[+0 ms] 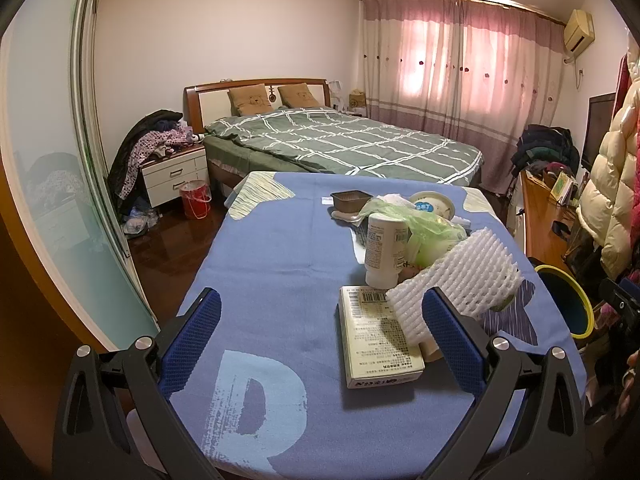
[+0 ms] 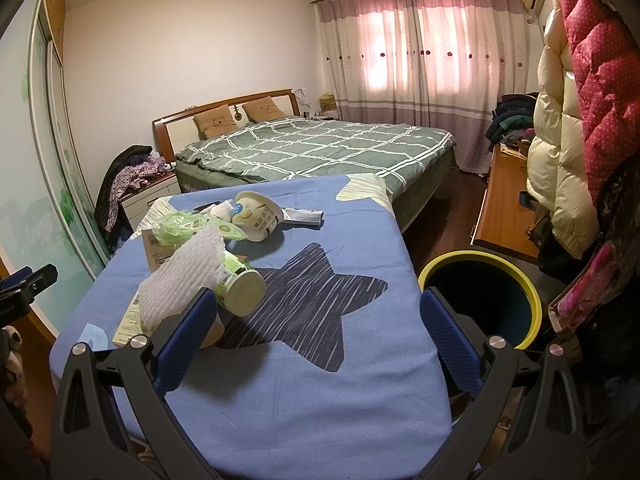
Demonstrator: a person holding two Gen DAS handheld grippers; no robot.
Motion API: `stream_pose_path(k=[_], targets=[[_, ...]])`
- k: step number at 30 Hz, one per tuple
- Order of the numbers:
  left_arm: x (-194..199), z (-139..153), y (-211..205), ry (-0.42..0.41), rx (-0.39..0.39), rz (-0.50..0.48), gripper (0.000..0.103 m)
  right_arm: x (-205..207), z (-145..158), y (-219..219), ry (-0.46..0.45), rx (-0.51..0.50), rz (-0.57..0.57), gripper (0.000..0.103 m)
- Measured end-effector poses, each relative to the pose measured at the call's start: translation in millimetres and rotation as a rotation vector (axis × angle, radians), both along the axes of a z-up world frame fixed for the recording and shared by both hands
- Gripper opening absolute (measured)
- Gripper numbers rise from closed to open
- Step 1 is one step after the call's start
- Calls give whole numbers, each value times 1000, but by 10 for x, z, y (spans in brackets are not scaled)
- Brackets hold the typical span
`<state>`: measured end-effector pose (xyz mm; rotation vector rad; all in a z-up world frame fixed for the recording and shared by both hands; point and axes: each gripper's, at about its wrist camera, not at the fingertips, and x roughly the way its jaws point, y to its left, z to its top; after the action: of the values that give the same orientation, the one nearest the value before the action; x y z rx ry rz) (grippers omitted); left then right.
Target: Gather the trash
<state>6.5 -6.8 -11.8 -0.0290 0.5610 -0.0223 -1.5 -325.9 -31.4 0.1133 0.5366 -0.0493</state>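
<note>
A pile of trash lies on the blue-clothed table (image 1: 272, 264): a flat carton (image 1: 376, 340), a white foam net (image 1: 456, 280), a white bottle (image 1: 384, 248), a green plastic bag (image 1: 424, 224), a paper bowl (image 1: 434, 204) and a dark tray (image 1: 350, 199). My left gripper (image 1: 322, 296) is open, with the carton's near end between its fingers, untouched. My right gripper (image 2: 320, 296) is open over the dark star print. The foam net (image 2: 180, 280) and a tipped green-white bottle (image 2: 236, 284) lie just past its left finger. A yellow-rimmed bin (image 2: 480, 256) stands right of the table.
A green checked bed (image 1: 344, 140) fills the room beyond the table. A nightstand with heaped clothes (image 1: 172, 168) and a red bucket (image 1: 194, 198) stand at the left. At the right a wooden desk (image 2: 504, 216) and hanging coats (image 2: 560, 152) crowd the bin. A sliding glass door (image 1: 48, 184) runs along the left.
</note>
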Motion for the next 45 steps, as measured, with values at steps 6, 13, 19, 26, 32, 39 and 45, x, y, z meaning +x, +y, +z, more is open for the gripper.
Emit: stream_pose_path(k=[6,13,19,26,32,39,45], targets=[[5,-25,-11,2,0,-1,99,-1,-7,6,1,0,1,97],[-2,-108,-35,9,4,0,99,15,-8,37,-2,-1,8,97],[54,-110,48,18,-1,19,99,217,-55,253,1,-14,64,97],[117,-171,197,36,-10,49,99,575,-131,610,10,-33,145,97],[266,-265,279,76,-22,55,99,935,-236,866,45,-64,182,91],[394,-342,340,103,-29,59,99,1290,-370,926,104,-67,189,67],[477,-390,346,120,-32,61,99,1305,-368,953,82,-74,202,39]])
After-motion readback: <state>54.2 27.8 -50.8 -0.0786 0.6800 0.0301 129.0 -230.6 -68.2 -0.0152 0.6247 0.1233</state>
